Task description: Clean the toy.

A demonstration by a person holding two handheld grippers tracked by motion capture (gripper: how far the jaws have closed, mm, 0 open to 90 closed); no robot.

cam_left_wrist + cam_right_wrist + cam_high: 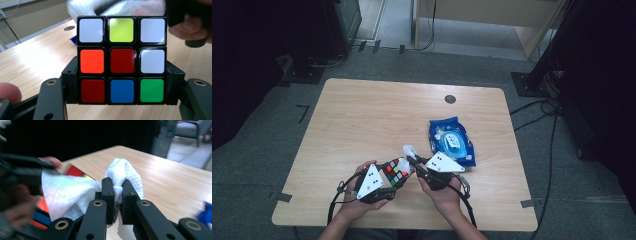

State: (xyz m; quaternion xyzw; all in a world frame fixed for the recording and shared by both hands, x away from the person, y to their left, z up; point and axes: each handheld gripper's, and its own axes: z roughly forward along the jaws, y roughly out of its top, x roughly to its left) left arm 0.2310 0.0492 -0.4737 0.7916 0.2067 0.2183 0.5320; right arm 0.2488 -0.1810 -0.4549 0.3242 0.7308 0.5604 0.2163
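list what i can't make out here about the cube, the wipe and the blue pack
- Cube: left gripper view gives one face; the high view is too small to read the others.
- Wipe: whether it touches the cube is unclear; right gripper view is blurred there.
- Blue pack: label too small in the high view, cut off in the right gripper view.

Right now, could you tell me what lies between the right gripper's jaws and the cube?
A white wipe: the right gripper pinches it and it drapes toward the cube, as the right gripper view shows.
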